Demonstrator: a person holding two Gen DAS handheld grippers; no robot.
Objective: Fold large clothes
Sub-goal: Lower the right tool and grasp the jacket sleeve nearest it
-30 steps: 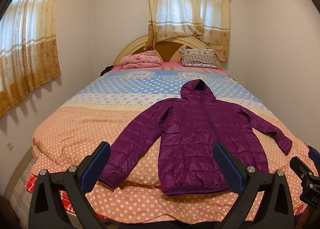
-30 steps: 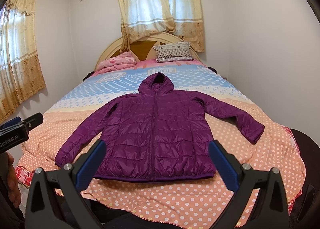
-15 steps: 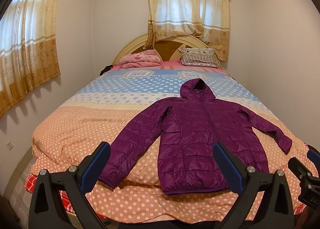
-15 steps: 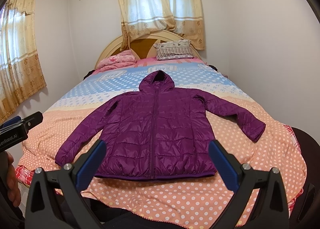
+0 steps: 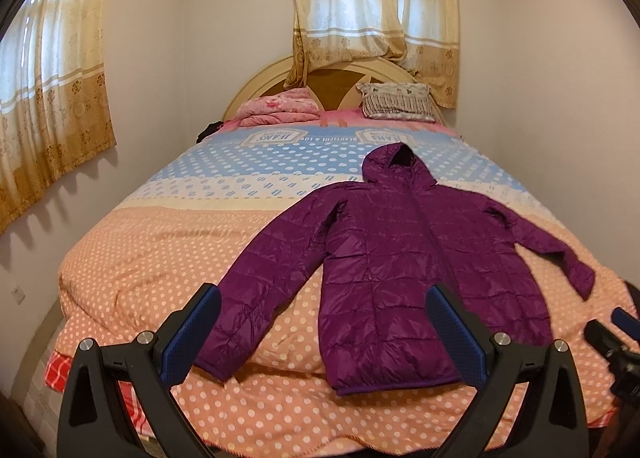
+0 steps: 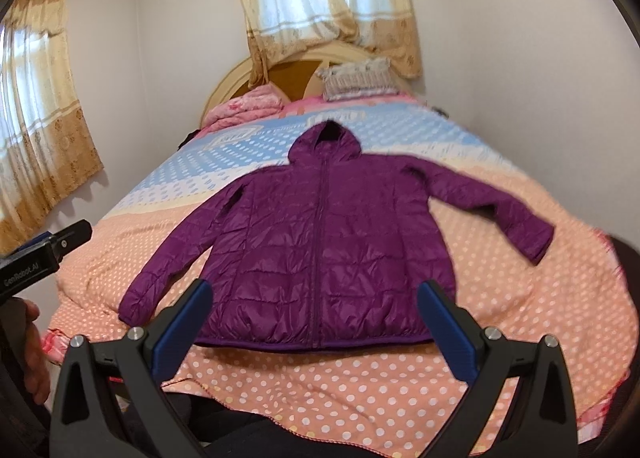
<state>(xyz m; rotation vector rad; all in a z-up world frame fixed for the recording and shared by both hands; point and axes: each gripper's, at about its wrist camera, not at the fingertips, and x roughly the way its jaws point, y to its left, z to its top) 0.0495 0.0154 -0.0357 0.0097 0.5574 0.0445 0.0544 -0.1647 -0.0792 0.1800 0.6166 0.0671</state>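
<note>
One bed (image 5: 160,242), under a dotted cover, is bearing one purple hooded jacket (image 5: 400,258) lying flat, zipped front up, both sleeves spread, hem near the foot edge. At the headboard, one pink folded quilt (image 5: 276,112) and one patterned pillow (image 5: 396,102) are resting. Two grippers are hovering over the foot edge: left gripper (image 5: 324,334) and right gripper (image 6: 314,330), each spread wide and gripping nothing.

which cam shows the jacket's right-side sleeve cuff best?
Right wrist: the purple jacket lies nearly centred, with that cuff well inside the frame, though slightly blurred. Left wrist shows the cuff sharper but near the distorted edge.
</note>
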